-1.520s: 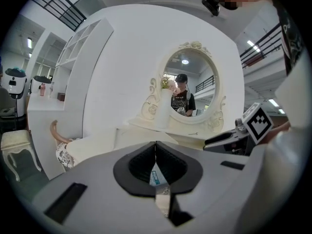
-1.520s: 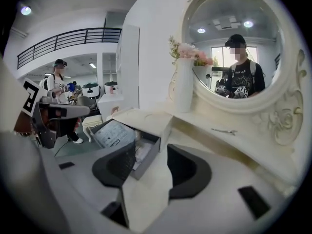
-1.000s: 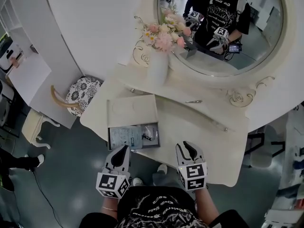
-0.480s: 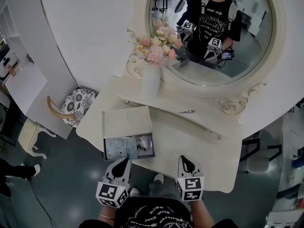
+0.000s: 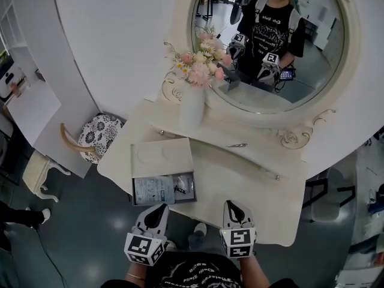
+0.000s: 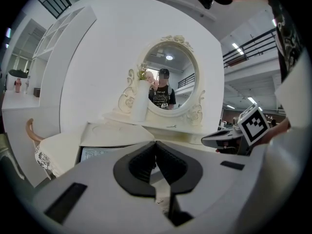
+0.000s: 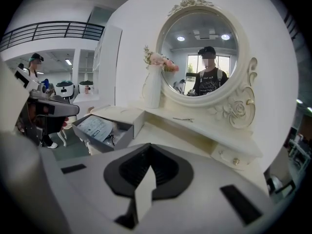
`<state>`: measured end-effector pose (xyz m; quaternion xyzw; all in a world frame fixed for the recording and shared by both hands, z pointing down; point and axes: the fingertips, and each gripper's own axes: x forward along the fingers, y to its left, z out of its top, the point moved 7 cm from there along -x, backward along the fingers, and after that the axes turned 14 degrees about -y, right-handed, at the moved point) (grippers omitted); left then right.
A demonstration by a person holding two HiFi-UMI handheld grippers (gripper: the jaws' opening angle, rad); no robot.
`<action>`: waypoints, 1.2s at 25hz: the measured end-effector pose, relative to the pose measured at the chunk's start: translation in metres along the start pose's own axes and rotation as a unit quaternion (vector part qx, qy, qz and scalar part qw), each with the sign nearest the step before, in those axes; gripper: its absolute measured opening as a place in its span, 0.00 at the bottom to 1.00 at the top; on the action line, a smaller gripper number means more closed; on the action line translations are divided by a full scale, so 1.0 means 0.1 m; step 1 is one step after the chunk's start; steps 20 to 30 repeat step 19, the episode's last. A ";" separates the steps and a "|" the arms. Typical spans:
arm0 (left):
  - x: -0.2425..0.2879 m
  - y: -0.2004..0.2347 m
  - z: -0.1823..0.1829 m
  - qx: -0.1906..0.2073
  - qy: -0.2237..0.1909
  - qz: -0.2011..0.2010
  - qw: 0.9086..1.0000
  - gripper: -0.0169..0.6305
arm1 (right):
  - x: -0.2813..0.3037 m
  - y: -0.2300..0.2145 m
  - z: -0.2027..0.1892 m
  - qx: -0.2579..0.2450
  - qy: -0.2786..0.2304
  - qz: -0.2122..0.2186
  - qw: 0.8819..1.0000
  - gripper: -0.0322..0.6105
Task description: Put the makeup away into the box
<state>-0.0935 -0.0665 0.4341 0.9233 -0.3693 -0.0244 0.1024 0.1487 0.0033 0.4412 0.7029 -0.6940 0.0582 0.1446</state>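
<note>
Left of the box (image 5: 134, 192), a patterned chair seat (image 5: 103, 123), partly hidden behind the curved edge of the table (image 5: 240, 182). Just in front of the box, off the table edge and over bare floor, the left gripper (image 5: 159, 209): jaws pressed together, nothing between them. Box itself open at the table's front left corner, lid (image 5: 162, 157) lying flat behind it. Inside, a printed leaflet (image 5: 153, 189) and a small dark item (image 5: 179, 188), too small to name. Behind the box, a white vase (image 5: 192, 105) of flowers, overlapping the round mirror (image 5: 312, 53), frame cut off at the top. Right of the box and further back, on the raised shelf under the mirror, a thin makeup item (image 5: 237, 144), lying flat, kind not readable, well apart from both grippers. Between that shelf and the box, bare tabletop. Right of the box, off the front edge, the right gripper (image 5: 231, 206): jaws closed tight, empty.
</note>
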 end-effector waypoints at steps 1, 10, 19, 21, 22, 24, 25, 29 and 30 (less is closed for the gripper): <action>0.00 0.00 0.00 0.000 0.000 -0.001 1.000 0.05 | -0.01 -0.01 0.00 -0.002 -0.002 -0.001 1.000 0.06; 0.00 -0.01 -0.04 0.002 0.004 -0.009 1.000 0.05 | -0.07 0.02 -0.04 -0.005 -0.013 -0.008 1.000 0.06; -0.06 -0.02 -0.04 0.002 0.007 -0.010 1.000 0.05 | -0.16 0.05 -0.02 -0.010 -0.022 -0.012 1.000 0.06; -0.06 -0.02 -0.04 0.002 0.007 -0.010 1.000 0.05 | -0.16 0.05 -0.02 -0.010 -0.022 -0.012 1.000 0.06; -0.06 -0.02 -0.04 0.002 0.007 -0.010 1.000 0.05 | -0.16 0.05 -0.02 -0.010 -0.022 -0.012 1.000 0.06; -0.06 -0.02 -0.04 0.002 0.007 -0.010 1.000 0.05 | -0.16 0.05 -0.02 -0.010 -0.022 -0.012 1.000 0.06; -0.06 -0.02 -0.04 0.002 0.007 -0.010 1.000 0.05 | -0.16 0.05 -0.02 -0.010 -0.022 -0.012 1.000 0.06; -0.06 -0.02 -0.04 0.002 0.007 -0.010 1.000 0.05 | -0.16 0.05 -0.02 -0.010 -0.022 -0.012 1.000 0.06; -0.06 -0.02 -0.04 0.002 0.007 -0.010 1.000 0.05 | -0.16 0.05 -0.02 -0.010 -0.022 -0.012 1.000 0.06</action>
